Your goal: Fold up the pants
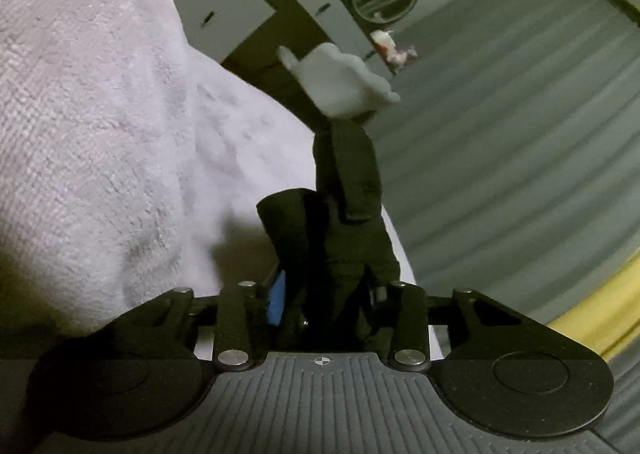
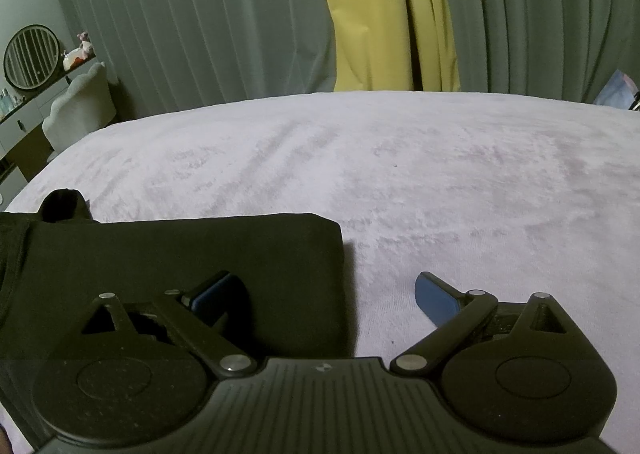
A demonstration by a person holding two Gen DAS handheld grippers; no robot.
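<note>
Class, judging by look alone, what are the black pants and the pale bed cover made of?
Black pants: probably a smooth matte woven or knit cloth; they lie flat, with crisp folded edges and no sheen. Bed cover: likely plush fleece or terry; its pale lilac surface shows fuzzy nap and brushed streaks.

Dim indoor light, soft blur (fisheye bending at edges), dark shadows.

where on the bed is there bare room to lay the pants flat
Free: the wide pale blanket between the black pants and the curtains, and the strip right of the pants' edge by the right gripper, whose jaws stand open. Crowded: the near left corner, where the pants lie and the left gripper clamps a bunched fold.
</note>
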